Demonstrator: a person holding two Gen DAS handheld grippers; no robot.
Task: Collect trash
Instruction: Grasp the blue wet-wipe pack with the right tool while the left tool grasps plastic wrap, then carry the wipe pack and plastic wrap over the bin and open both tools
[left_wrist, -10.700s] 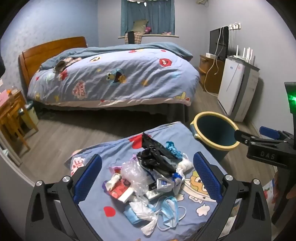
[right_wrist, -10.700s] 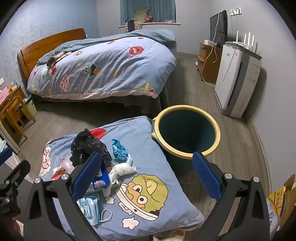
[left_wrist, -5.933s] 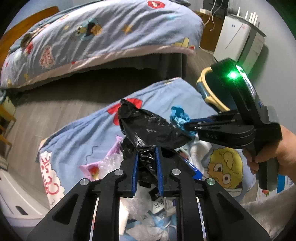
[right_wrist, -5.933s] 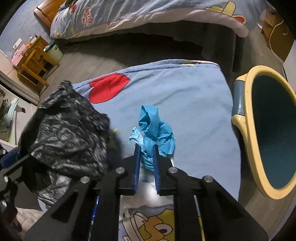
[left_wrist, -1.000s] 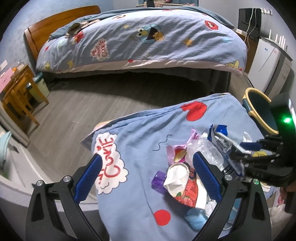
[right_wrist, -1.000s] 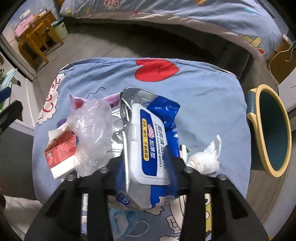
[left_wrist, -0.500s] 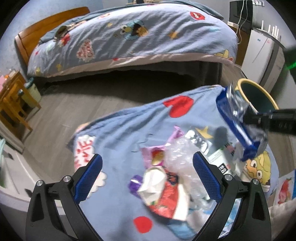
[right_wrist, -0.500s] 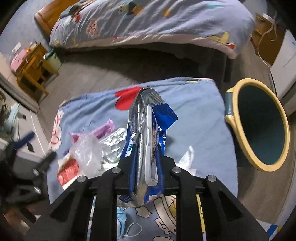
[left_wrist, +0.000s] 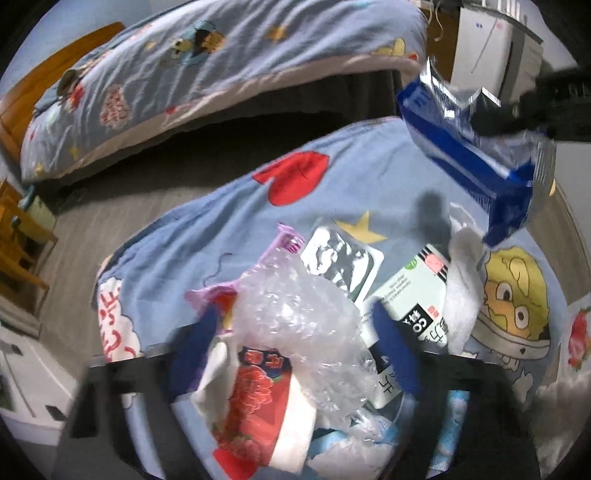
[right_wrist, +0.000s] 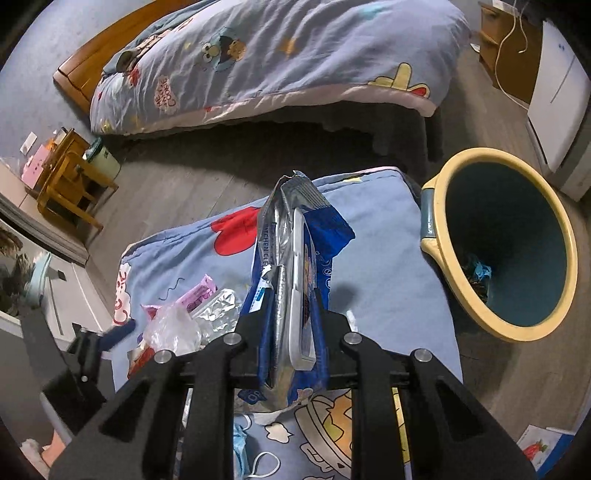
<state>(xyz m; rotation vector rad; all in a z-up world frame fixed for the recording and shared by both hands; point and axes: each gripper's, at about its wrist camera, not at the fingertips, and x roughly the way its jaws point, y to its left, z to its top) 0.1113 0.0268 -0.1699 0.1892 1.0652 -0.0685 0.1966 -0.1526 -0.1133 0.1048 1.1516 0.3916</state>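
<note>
On the blue cartoon cushion (left_wrist: 221, 236) lies a heap of trash: a crumpled clear plastic bag (left_wrist: 295, 314), a red tissue pack (left_wrist: 258, 398), a foil sachet (left_wrist: 340, 262), a white-green box (left_wrist: 413, 291) and a white tissue (left_wrist: 461, 280). My left gripper (left_wrist: 295, 347) is low over the heap and blurred. Its jaws are closing with the clear plastic bag between them, and the pads do not clearly press on it. My right gripper (right_wrist: 291, 317) is shut on a blue wet-wipes pack (right_wrist: 303, 258), held above the cushion to the left of the yellow-rimmed bin (right_wrist: 436, 206).
The bin stands on the floor at the cushion's right edge, with a few scraps (right_wrist: 476, 273) at its bottom. A bed (right_wrist: 277, 62) fills the far side. A wooden stool (right_wrist: 70, 177) is at the left, a white appliance (right_wrist: 557, 99) at the right.
My left gripper has dropped onto the heap and its jaws have narrowed around the clear plastic. My right gripper has carried the wipes pack up and toward the bin.
</note>
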